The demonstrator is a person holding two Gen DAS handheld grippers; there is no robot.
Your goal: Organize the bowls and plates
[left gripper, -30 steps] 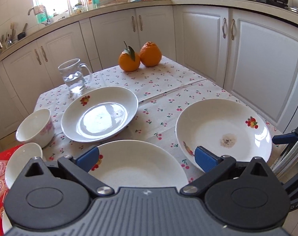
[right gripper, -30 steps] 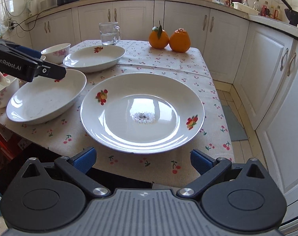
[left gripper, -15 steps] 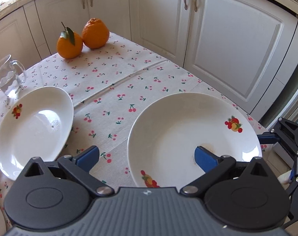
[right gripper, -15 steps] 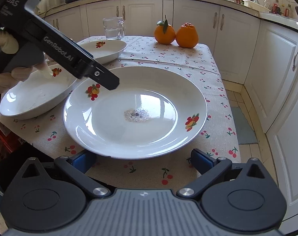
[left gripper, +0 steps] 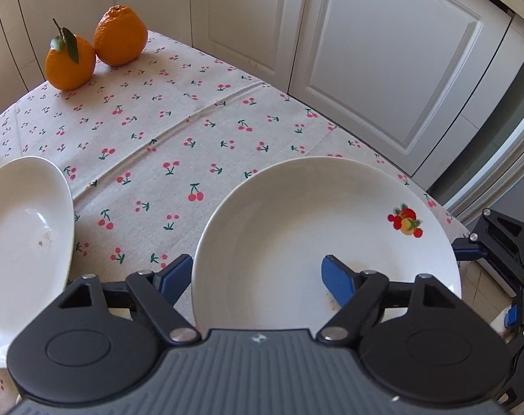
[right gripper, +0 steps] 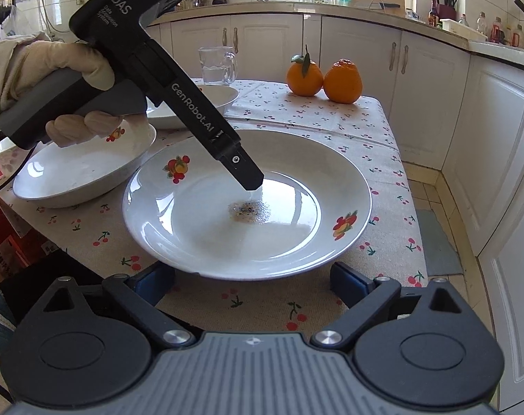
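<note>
Item: we see a round white ceramic plate with fruit motifs lying on the cherry-print cloth worktop. Our left tool gapes wide, straddling its rim. Our right tool gapes wide at its near edge, gripping nothing.

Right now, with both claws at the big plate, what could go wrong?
1. The left claw straddles the plate's rim, one finger over the bowl of it; a one-sided pinch on glazed china may slip.
2. The plate sits by the table edge, so a nudge might push it off.
3. Crumbs lie in its middle; stacking it could soil the next plate.
</note>
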